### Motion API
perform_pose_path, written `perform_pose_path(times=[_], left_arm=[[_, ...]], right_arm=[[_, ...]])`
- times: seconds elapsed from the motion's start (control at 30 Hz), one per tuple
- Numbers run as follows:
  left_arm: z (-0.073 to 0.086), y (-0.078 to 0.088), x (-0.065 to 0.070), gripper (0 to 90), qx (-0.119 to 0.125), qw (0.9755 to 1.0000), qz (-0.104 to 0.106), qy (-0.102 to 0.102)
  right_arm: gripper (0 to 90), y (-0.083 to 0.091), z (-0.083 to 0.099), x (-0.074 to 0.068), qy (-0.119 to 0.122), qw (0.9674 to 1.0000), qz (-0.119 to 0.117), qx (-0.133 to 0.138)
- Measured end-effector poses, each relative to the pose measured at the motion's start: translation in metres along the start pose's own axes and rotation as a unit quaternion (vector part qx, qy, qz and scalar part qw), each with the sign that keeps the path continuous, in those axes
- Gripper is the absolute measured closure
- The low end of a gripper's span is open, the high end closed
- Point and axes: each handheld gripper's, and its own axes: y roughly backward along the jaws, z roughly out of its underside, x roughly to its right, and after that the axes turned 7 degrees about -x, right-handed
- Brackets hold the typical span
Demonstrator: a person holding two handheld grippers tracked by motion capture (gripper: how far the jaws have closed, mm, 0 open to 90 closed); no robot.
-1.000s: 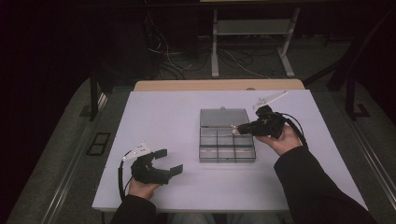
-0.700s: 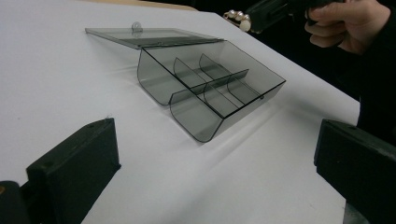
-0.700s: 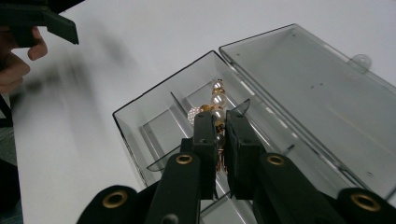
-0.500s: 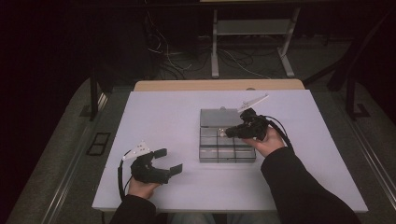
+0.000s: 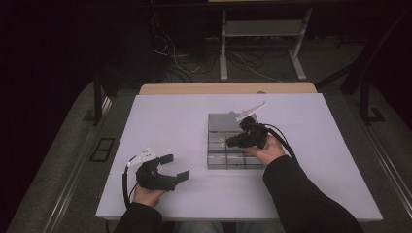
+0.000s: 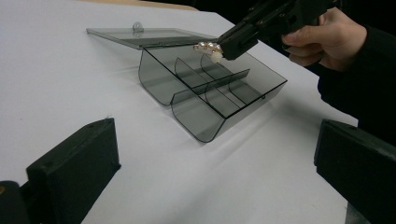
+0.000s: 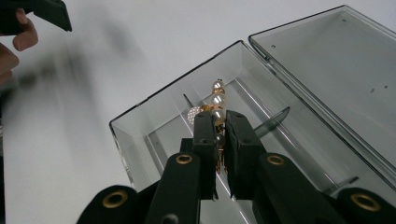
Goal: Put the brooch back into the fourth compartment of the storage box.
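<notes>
**Pearl piece hanging over the divided box, right tool pinching it**

So the pearl trinket (image 7: pixel 214 106) is sitting right at the tip of the right tool (image 7: pixel 217 122), clamped between the two black jaws, with its pearls and a gold bit sticking out past the tips. The jaws are squeezing nearly together on it, just a thin sliver of gap where the piece is running through. From the left gripper view the pearl trinket (image 6: pixel 208 48) is hanging above the open box (image 6: pixel 211 91), not touching the dividers, roughly over the compartments on the lid side.

The box is smoky clear plastic, split into small compartments, and its lid (image 6: pixel 147 36) is lying flipped open flat on the surface (image 5: pixel 175 121) behind it. In the high view the right tool (image 5: pixel 232 141) is pointing leftwards across the box (image 5: pixel 233 148), with the person's hand (image 5: pixel 265 148) gripping it over the box's right edge.

Further out, the left tool (image 5: pixel 175 167) is resting near the front-left part of the white surface, well apart from the box, and its jaws are standing wide apart with nothing between them.
</notes>
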Motion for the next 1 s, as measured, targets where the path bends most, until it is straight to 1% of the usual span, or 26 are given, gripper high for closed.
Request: perform_pose_path(times=[0.1,0.27,0.43,0.47,0.63,0.67,0.77,0.83,0.87,1.0], left_arm=[[0.0,0.0,0.0,0.0,0.0,1.0,0.0,-0.003],[-0.001,0.0,0.0,0.0,0.001,1.0,0.0,-0.001],[-0.001,0.0,0.0,0.0,0.003,1.0,0.001,0.0],[-0.001,0.0,0.0,0.0,0.004,1.0,0.001,0.0],[-0.001,0.001,0.0,0.0,0.005,1.0,0.002,0.0],[-0.001,0.001,0.0,0.0,0.005,1.0,0.002,0.0],[-0.001,0.0,0.0,0.0,0.0,1.0,0.001,-0.001],[-0.002,0.0,0.0,0.0,-0.007,1.0,0.002,-0.003],[-0.002,0.0,0.001,0.0,-0.008,1.0,0.002,-0.001],[-0.003,-0.002,0.001,0.0,-0.014,0.9999,0.002,0.0]], right_arm=[[82.8,-0.005,-0.002,0.001,-0.004,1.0,-0.002,-0.001],[82.7,-0.015,-0.004,0.003,-0.01,0.9999,-0.001,-0.006],[82.7,-0.025,-0.004,0.009,-0.022,0.9997,-0.004,-0.008],[82.8,-0.027,-0.004,0.01,-0.021,0.9997,-0.002,-0.01],[82.7,-0.034,-0.005,0.015,-0.032,0.9994,-0.002,-0.015],[82.7,-0.035,-0.004,0.016,-0.031,0.9994,-0.003,-0.016],[82.7,-0.038,-0.005,0.017,-0.038,0.9992,-0.006,-0.015],[82.6,-0.039,-0.006,0.017,-0.036,0.9992,-0.01,-0.016],[82.4,-0.039,-0.006,0.017,-0.037,0.9992,-0.007,-0.016],[81.6,-0.041,-0.007,0.016,-0.037,0.9992,-0.009,-0.013]])
